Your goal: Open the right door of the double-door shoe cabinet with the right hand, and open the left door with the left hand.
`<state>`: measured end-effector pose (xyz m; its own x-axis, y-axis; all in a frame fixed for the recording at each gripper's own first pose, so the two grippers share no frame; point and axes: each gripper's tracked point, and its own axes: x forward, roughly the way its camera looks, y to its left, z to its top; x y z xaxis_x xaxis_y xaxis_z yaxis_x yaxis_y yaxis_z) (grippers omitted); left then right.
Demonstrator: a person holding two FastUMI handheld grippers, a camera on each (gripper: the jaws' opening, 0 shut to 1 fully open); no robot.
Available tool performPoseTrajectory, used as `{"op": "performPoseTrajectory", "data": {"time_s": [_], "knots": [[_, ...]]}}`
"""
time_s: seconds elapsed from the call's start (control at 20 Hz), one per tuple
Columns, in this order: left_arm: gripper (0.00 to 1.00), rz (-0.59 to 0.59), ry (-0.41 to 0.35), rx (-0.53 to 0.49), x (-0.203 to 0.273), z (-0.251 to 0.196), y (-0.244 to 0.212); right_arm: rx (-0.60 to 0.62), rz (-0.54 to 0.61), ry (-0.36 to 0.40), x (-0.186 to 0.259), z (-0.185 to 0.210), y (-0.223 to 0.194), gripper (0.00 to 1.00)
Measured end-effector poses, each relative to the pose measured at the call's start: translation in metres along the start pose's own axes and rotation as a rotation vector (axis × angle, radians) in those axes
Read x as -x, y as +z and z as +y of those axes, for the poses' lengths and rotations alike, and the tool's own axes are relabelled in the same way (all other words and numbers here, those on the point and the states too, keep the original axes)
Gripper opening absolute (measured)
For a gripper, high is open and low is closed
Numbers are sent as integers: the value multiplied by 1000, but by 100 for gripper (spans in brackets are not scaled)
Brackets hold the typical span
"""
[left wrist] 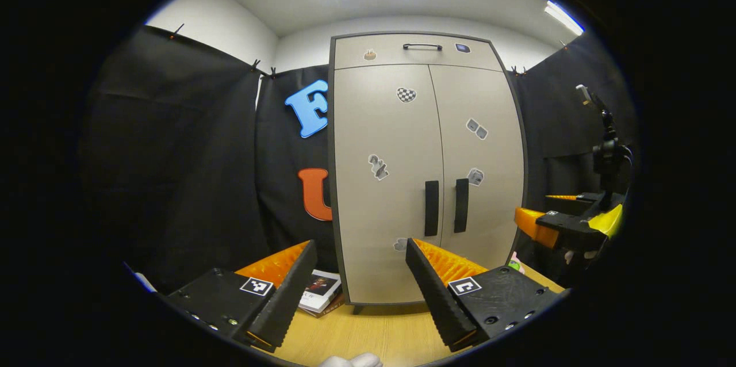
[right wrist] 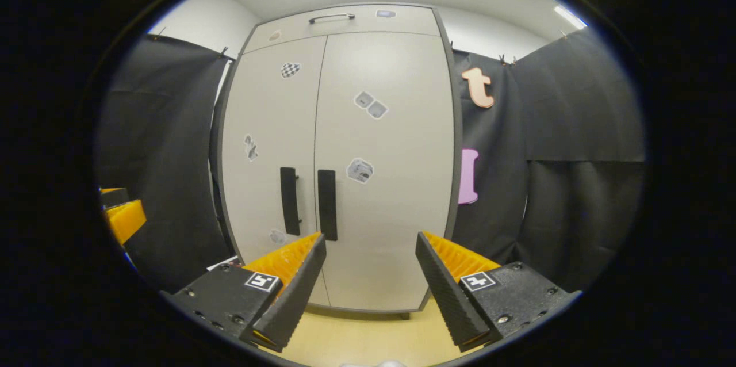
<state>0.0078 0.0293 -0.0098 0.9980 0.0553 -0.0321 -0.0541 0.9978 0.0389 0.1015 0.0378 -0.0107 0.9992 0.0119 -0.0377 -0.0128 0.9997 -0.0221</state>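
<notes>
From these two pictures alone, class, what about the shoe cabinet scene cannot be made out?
- Cabinet interior: hidden behind both closed doors, left door and right door, in both views.
- Stickers on the doors: too small to identify.
- Books beside the cabinet, left gripper view: partly blocked by the left tool.
- Right tool, seen there at the edge: jaws cut off.

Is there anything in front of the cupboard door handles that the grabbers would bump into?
Nothing visible blocks them. Both doors are shut, and the right handle and left handle stand bare. The right gripper and left gripper are open, with only free space ahead.
</notes>
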Motion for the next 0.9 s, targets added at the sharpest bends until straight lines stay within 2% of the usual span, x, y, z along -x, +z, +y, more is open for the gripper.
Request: {"op": "performPoseTrajectory", "data": {"time_s": [0.4, 0.7, 0.9], "knots": [[95, 17, 74, -4, 9, 15, -3, -6, 29, 40, -86, 34, -6, 98], [95, 46, 119, -11, 12, 24, -9, -15, 63, 50, -135, 55, -12, 96], [95, 53, 143, -2, 14, 32, -11, -6, 57, 34, -151, 61, -7, 89]]}}
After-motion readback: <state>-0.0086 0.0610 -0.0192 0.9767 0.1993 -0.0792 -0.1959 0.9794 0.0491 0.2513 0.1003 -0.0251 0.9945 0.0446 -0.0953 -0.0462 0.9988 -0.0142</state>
